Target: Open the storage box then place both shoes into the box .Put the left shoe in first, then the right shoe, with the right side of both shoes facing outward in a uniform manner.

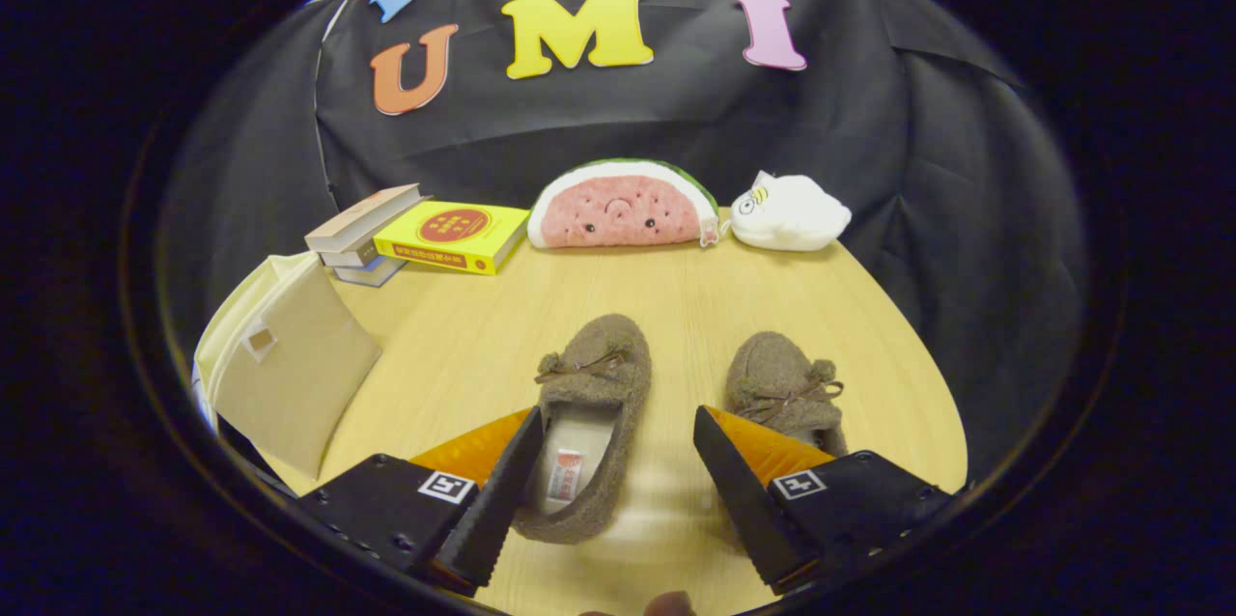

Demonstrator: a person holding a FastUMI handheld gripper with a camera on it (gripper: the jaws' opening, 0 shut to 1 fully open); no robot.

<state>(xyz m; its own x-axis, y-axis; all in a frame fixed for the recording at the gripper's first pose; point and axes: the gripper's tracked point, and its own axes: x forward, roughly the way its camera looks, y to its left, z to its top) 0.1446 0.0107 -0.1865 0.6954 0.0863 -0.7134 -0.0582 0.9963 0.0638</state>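
Fingers spread wide, gripper [613, 481] low over the desk [676, 307], holding nothing. Left shoe [587, 423] lies between the fingers, toe pointing away, opening toward the camera; its heel side sits close against the left finger, contact unclear. Bare desk shows between that shoe and the right finger. Right shoe [787, 389] sits just beyond the right finger, partly hidden behind it, toe also pointing away, a clear strip of wood between the two shoes.

Storage box [290, 375], cream coloured, stands off to the left of the left finger near the desk's left edge, flap with a small square cutout facing the shoes; whether it is open I cannot tell. Open wood between box and left shoe.

Wide free stretch of desk ahead of both toes up to the back row. Back row along the far edge: stack of books [362, 235] at left, yellow book [452, 237] leaning beside it, watermelon plush [623, 206] centre, white plush [789, 212] touching or just beside it on the right. Desk's right edge curves close past the right shoe.

Counts: two shoes, one box, two plush toys, about four books.
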